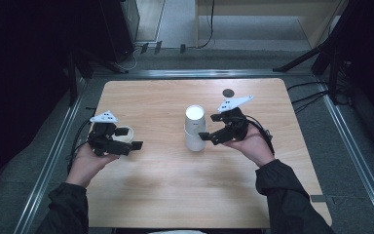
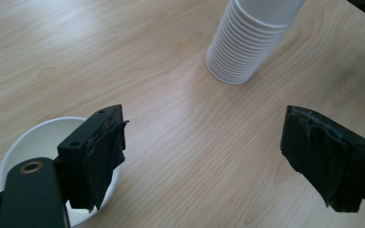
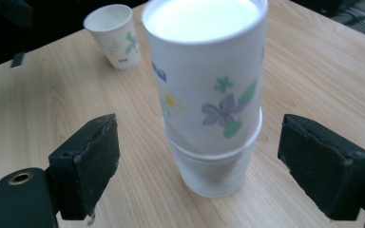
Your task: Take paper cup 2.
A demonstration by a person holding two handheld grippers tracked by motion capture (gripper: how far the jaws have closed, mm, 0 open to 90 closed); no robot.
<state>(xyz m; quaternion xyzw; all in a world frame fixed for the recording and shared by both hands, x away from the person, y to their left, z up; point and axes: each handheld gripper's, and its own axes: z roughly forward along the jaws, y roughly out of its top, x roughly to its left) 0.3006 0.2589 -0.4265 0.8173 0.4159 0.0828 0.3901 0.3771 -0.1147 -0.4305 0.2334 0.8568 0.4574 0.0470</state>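
The stack [image 3: 209,99] of upside-down cups stands upright mid-table, right between the jaws of the right gripper [image 3: 199,166], spread wide and not touching it. The left gripper [image 2: 204,161], also spread and empty, is beside a lone cup [image 1: 125,134], farther off.

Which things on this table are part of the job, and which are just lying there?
In the job:
- stack of white flower-printed paper cups
- single white paper cup
- left gripper
- right gripper

Lying about:
- small dark round disc
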